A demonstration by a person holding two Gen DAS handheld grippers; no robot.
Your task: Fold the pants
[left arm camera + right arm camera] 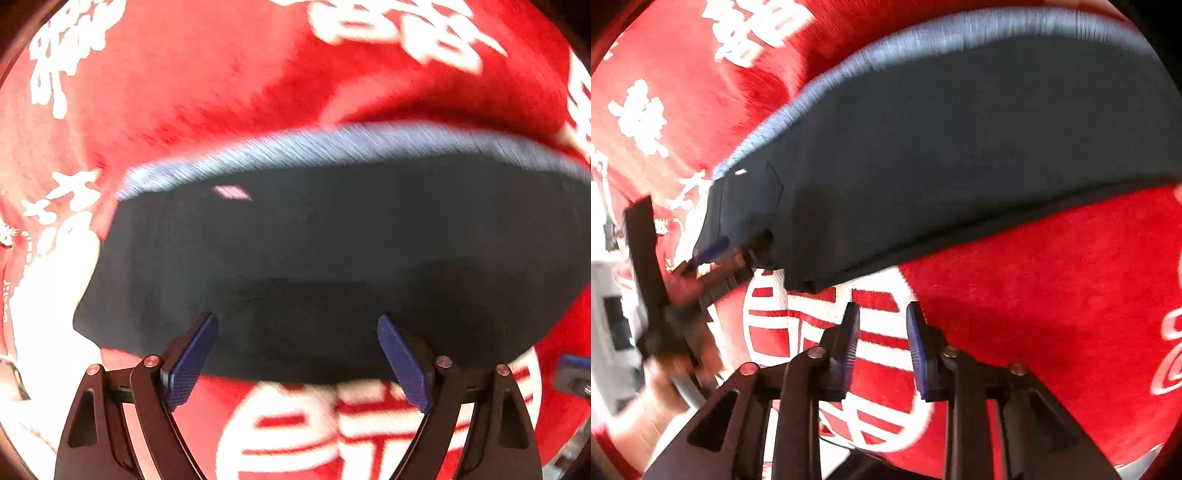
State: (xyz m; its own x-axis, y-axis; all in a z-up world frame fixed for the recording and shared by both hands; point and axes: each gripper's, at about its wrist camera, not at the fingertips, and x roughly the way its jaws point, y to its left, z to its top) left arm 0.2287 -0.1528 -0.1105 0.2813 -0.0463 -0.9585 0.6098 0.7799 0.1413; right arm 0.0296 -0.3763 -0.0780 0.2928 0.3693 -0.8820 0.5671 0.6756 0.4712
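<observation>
Where the red blanket [207, 88] with white printed characters covers the whole surface, the folded navy pants [332, 251] lie flat across it, a paler ribbed waistband [332, 142] along their far edge. The left gripper [297, 360] stands wide open, its textured blue pads over the near hem. The right gripper [882, 345], jaws narrowly parted and empty, hovers just short of the pants [960, 158], with the left gripper [713, 258] at their left end.

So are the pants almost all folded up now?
Nearly, it looks like. The pants already lie in a thick, stacked bundle on the red blanket, so the big folds seem done. Both tools are open and hold nothing: the left tool reaches over the near edge, the right tool hangs beside it. Perhaps only tidying remains.
</observation>
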